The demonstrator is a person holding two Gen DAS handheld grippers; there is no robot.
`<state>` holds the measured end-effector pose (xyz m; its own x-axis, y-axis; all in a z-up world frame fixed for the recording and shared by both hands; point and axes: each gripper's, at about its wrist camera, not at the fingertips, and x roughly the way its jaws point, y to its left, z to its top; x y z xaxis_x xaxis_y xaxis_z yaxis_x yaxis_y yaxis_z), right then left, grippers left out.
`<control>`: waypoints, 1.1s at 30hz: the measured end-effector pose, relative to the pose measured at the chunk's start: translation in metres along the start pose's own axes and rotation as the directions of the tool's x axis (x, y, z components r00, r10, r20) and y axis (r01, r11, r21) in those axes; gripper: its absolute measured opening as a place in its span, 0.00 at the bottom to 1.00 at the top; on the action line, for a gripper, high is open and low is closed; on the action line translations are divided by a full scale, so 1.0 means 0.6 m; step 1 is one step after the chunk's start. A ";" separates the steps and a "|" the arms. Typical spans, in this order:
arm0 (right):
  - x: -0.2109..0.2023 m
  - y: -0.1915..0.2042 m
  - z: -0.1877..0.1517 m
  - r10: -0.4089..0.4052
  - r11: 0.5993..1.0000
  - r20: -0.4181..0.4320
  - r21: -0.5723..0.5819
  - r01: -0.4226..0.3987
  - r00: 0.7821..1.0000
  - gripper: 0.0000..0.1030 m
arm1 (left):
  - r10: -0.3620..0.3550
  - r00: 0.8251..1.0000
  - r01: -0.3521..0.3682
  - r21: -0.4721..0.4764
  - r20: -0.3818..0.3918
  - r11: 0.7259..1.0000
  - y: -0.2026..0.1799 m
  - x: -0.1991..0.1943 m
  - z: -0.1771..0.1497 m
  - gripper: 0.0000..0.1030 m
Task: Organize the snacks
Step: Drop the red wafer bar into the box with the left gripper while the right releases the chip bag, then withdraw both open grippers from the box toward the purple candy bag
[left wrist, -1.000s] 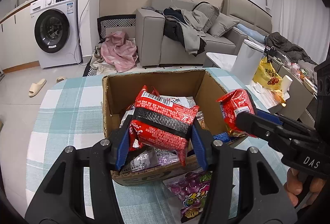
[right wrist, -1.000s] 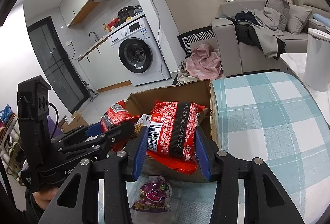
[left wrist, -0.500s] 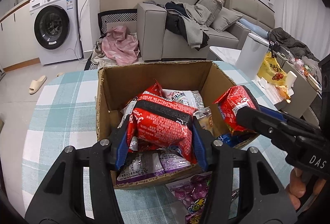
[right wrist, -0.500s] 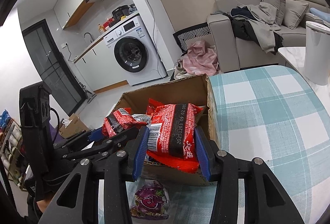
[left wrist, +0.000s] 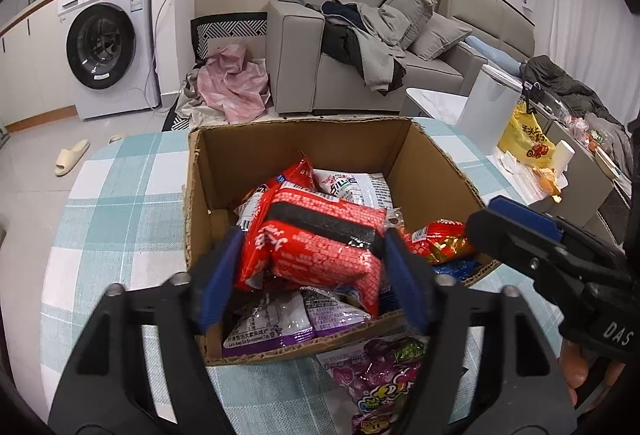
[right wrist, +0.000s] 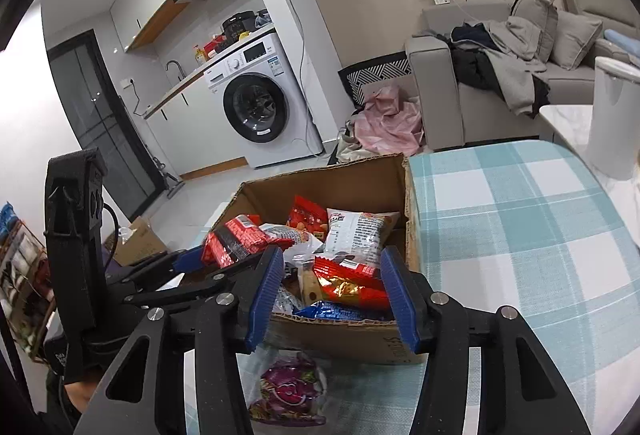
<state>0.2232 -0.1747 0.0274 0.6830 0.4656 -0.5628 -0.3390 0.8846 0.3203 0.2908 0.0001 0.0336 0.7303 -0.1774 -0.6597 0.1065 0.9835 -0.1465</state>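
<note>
Living room with a sofa and washing machine behind; a round table [left wrist: 120,219] in teal-checked cloth carries an open cardboard box [left wrist: 424,171] of snacks.

Left claw [left wrist: 310,267] hangs over the near left part of the box. Its jaws have just been opening, and the red noodle pack [left wrist: 320,239] sits between the blue pads. The left pad looks clear of it; whether the right pad touches is hard to tell. Pack seems to rest on the pile, so I read it as released, jaws medium-wide.

Right claw [right wrist: 332,291] hangs over the box's near right part. Its jaws have just been opening too, with nothing gripped. The red-and-gold snack pack [right wrist: 348,283] lies in the box below the gap, on a blue packet [right wrist: 340,313].

Step in hand, as I judge it: dropping both packs into the box. To do it well, open fully before lifting, pull straight up and back so the pads don't snag crinkly film, and check nothing hangs over the near wall.

A purple candy bag [left wrist: 380,379] lies on the table near its front edge, just outside the box's near wall. Probably next.

Hard to see: box bottom under the pile, the candy bag's lower end behind the claw frames, and labels. Only fingertips of the person show at the frame edges.
</note>
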 end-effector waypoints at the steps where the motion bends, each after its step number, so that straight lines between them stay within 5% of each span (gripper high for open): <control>1: -0.004 0.000 0.000 0.000 1.000 0.005 -0.004 0.000 1.000 0.68 | -0.008 1.000 0.008 -0.007 0.006 1.000 0.002 -0.004 -0.001 0.75; 5: -0.024 0.000 -0.006 -0.005 1.000 0.019 -0.022 0.006 1.000 0.73 | -0.016 1.000 0.016 -0.009 0.019 1.000 0.001 -0.022 -0.004 0.82; 7: -0.033 -0.002 -0.010 -0.004 1.000 0.020 -0.021 0.005 1.000 0.87 | -0.013 1.000 0.013 -0.003 0.015 1.000 -0.002 -0.032 -0.009 0.87; 12: -0.055 -0.008 -0.023 -0.007 1.000 0.001 -0.019 0.007 1.000 0.99 | -0.015 0.999 0.016 -0.015 0.041 1.000 0.003 -0.071 -0.027 0.99; 33: -0.101 -0.005 -0.079 -0.019 0.999 -0.092 -0.036 0.016 0.996 1.00 | 0.033 0.999 -0.032 -0.034 0.023 0.999 0.019 -0.186 -0.134 0.99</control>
<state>0.1520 -0.2040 0.0243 0.6271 0.4490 -0.6365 -0.3511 0.8924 0.2835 0.1561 0.0279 0.0465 0.7489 -0.1440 -0.6469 0.0602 0.9869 -0.1500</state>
